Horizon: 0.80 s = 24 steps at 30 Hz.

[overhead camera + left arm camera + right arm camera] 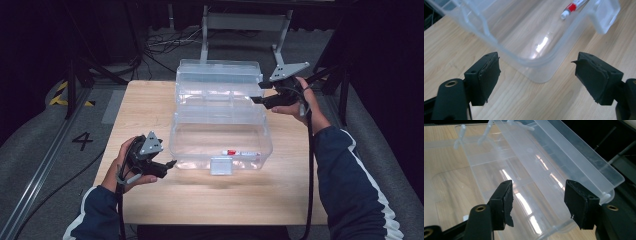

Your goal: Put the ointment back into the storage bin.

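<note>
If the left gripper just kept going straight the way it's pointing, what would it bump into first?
Most likely the rounded near corner of the clear plastic box, straight ahead of the open left gripper. Depth is hard to judge, so it might graze the wooden table first.

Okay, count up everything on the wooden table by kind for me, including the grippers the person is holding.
Clear plastic storage box with open lid and tray: 1
White tube with red cap, lying inside the box: 1
Black two-jaw grippers, both open and holding nothing: 2, left gripper and right gripper
Total: 4
</note>
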Motion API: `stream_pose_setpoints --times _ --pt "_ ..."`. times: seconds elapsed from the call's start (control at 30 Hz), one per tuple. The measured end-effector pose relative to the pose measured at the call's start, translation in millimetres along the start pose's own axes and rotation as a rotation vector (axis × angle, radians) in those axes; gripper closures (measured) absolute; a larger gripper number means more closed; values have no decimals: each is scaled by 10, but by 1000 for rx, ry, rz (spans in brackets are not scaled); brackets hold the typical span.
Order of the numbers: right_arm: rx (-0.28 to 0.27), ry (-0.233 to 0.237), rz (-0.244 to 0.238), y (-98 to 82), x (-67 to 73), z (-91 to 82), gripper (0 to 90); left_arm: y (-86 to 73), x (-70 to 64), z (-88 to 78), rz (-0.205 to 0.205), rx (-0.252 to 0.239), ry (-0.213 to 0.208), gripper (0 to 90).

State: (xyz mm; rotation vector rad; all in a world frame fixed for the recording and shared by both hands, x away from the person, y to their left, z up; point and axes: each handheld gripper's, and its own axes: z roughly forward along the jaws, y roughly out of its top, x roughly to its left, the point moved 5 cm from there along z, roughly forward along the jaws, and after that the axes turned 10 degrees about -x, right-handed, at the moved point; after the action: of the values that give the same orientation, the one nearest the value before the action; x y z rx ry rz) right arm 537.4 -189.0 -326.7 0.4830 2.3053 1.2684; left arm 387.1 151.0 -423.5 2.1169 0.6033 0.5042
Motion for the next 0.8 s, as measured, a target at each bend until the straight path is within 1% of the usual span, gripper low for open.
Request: stream_pose_setpoints --times 0.03,0.07,0.1,0.13,0.17,0.2,0.23,0.27,0.3,0.33,0.37,0.43,0.47,0.53,0.6,0.67,0.7,0.73,0.77,0.8 --pt "11 -2 -2 5 -4 34 409 38 -19 35 13 7 -10 206" --pt "18 9 2 16 -9 75 411 57 -29 58 27 15 -20 212" --pt "22 10 6 22 -14 99 415 76 -48 93 49 32 -34 224" --pt "25 5 0 29 -20 129 419 93 -61 126 77 52 -44 238" --pt "39 12 5 30 -23 164 419 116 -81 181 100 67 -55 246" --pt "54 19 7 27 -26 211 422 133 -90 224 113 81 -63 259" --pt "66 21 11 21 -34 247 427 143 -94 258 119 89 -69 265" --pt "80 25 13 14 -44 278 431 143 -94 258 119 89 -69 274" --pt "80 25 13 14 -44 278 431 152 -98 291 119 91 -81 274" --pt "92 24 9 9 -55 305 438 158 -102 323 120 98 -94 283" --pt "110 21 7 1 -86 345 454 162 -101 359 125 100 -98 308" --pt "117 18 6 -5 -100 364 459 169 -96 421 129 115 -112 317" --pt "130 17 6 -13 -111 384 482 171 -94 451 127 120 -118 331" --pt "156 30 14 -27 -126 436 503 173 -90 510 132 136 -129 392" --pt "182 15 7 -29 -136 467 508 162 -102 553 135 165 -166 449" --pt "181 31 8 -19 -133 494 582 157 -118 595 151 195 -174 507" --pt "188 38 3 -16 -125 507 594 157 -122 608 163 209 -182 526" --pt "198 37 1 -15 -123 523 621 157 -130 627 168 222 -192 552" --pt "215 51 7 -18 -108 554 638 157 -135 639 169 232 -204 579" --pt "225 45 1 -19 -105 577 656 158 -143 643 169 243 -214 604"
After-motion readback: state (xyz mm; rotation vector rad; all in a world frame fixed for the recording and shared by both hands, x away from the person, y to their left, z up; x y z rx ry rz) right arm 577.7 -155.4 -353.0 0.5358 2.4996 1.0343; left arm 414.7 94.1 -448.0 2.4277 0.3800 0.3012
